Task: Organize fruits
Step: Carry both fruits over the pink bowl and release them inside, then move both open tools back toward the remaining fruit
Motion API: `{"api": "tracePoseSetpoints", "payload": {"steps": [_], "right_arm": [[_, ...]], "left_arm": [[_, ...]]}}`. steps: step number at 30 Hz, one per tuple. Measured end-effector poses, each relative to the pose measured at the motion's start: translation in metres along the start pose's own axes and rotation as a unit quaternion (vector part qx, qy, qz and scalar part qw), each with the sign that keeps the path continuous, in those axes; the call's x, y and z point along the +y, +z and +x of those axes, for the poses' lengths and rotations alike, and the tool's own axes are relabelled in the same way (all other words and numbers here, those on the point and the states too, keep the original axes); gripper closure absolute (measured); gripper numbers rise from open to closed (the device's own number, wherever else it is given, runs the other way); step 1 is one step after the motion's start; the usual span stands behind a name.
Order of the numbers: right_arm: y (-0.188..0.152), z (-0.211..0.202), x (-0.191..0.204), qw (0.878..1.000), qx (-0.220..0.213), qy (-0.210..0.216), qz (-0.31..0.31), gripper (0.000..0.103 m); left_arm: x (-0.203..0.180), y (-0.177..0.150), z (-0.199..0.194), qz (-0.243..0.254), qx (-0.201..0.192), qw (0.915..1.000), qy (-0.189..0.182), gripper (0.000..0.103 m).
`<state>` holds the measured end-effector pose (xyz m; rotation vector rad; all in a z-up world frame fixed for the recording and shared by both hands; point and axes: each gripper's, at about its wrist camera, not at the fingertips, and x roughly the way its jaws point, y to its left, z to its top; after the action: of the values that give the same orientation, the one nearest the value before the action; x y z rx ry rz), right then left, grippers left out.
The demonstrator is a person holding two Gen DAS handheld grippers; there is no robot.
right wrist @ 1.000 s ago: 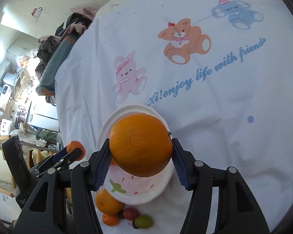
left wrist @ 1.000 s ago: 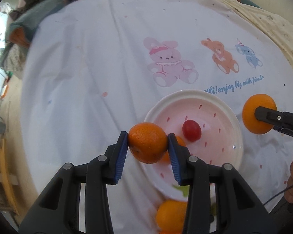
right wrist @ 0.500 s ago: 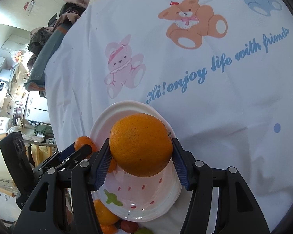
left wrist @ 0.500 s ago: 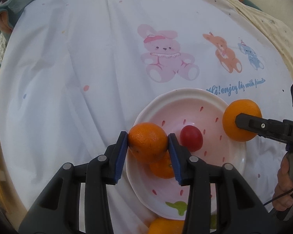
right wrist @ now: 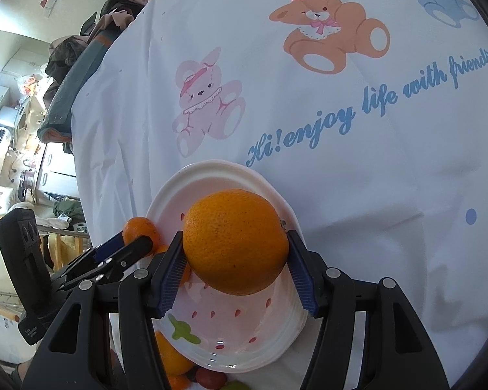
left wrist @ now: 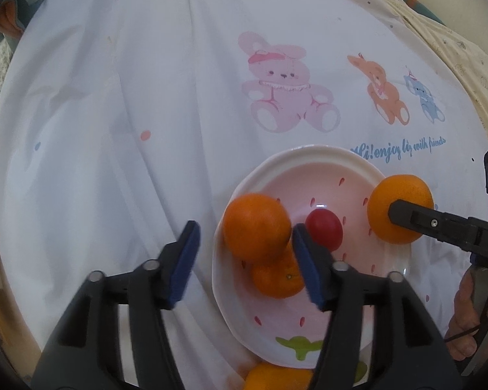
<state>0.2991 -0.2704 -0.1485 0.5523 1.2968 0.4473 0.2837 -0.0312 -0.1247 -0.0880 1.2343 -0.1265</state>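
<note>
A white and pink strawberry-print bowl [left wrist: 312,159] sits on a white cartoon tablecloth. My left gripper [left wrist: 245,256] is open over the bowl's left rim; a small orange [left wrist: 256,227] lies against its right pad, clear of the left pad. Below it in the bowl lie another small orange [left wrist: 278,281] and a red fruit [left wrist: 323,230]. My right gripper [right wrist: 234,268] is shut on a large orange [right wrist: 236,240] and holds it above the bowl [right wrist: 211,170]. That large orange also shows in the left wrist view [left wrist: 400,204] over the bowl's right rim.
More fruit lies by the bowl's near edge: an orange [right wrist: 172,356], a red one [right wrist: 210,377] and a green one [right wrist: 236,385]. The tablecloth [left wrist: 114,113] spreads wide to the left and far side. Clothes are piled beyond the far edge [right wrist: 91,32].
My left gripper has moved right over the bowl and opened, letting go of the small orange. My right gripper has carried the large orange in over the bowl.
</note>
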Motion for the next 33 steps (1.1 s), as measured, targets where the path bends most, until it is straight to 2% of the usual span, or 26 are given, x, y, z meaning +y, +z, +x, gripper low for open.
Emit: {"api": "tracePoseSetpoints", "payload": {"steps": [2,7,24,33], "right_arm": [[0.0,-0.001,0.0,1.0,0.0,0.002,0.003,0.04],[0.002,-0.013,0.003,0.999,-0.028,0.021,-0.004,0.028],[-0.003,-0.034,0.012,0.998,-0.046,0.031,-0.009,0.028],[-0.025,-0.058,0.024,0.998,-0.06,0.021,-0.026,0.028]], "left_arm": [[0.001,-0.001,-0.001,-0.002,0.0,1.0,-0.001,0.039],[0.001,-0.003,-0.005,0.0,-0.006,1.0,0.0,0.039],[0.006,-0.01,-0.02,-0.007,-0.025,0.9995,0.017,0.039],[0.009,-0.025,-0.053,-0.026,-0.04,0.9989,0.001,0.039]]}}
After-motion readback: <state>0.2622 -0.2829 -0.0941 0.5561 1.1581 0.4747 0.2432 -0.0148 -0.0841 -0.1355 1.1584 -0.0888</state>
